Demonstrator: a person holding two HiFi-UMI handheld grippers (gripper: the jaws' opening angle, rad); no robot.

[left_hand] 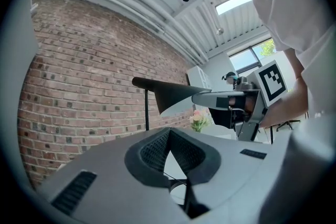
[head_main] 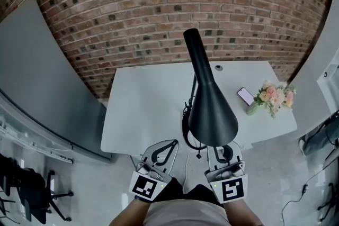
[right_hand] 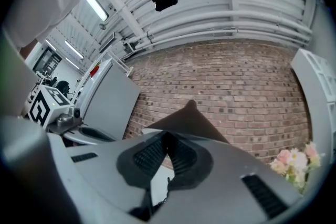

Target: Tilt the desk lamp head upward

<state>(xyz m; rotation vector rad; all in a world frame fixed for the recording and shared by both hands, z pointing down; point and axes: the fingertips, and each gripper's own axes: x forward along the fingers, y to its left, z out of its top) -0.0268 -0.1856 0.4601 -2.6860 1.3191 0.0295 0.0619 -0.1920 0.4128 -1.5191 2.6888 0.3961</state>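
Observation:
A black desk lamp stands on the white table (head_main: 143, 108), and its cone-shaped head (head_main: 212, 108) points down toward me. Its thin pole (left_hand: 146, 107) shows in the left gripper view. My right gripper (head_main: 225, 150) is shut with nothing between its pads. Its tip is right under the near rim of the lamp head (right_hand: 191, 120); I cannot tell if they touch. Left of the lamp, my left gripper (head_main: 174, 143) hangs over the table's front edge. It is shut and empty, and it looks toward the lamp head (left_hand: 168, 93).
A phone (head_main: 246, 96) and a small bunch of pink flowers (head_main: 273, 97) lie on the table's right side. A black cable (head_main: 185, 132) coils by the lamp foot. A brick wall (head_main: 159, 2) backs the table. A grey panel (head_main: 37, 77) stands left, with chairs (head_main: 32, 188) below it.

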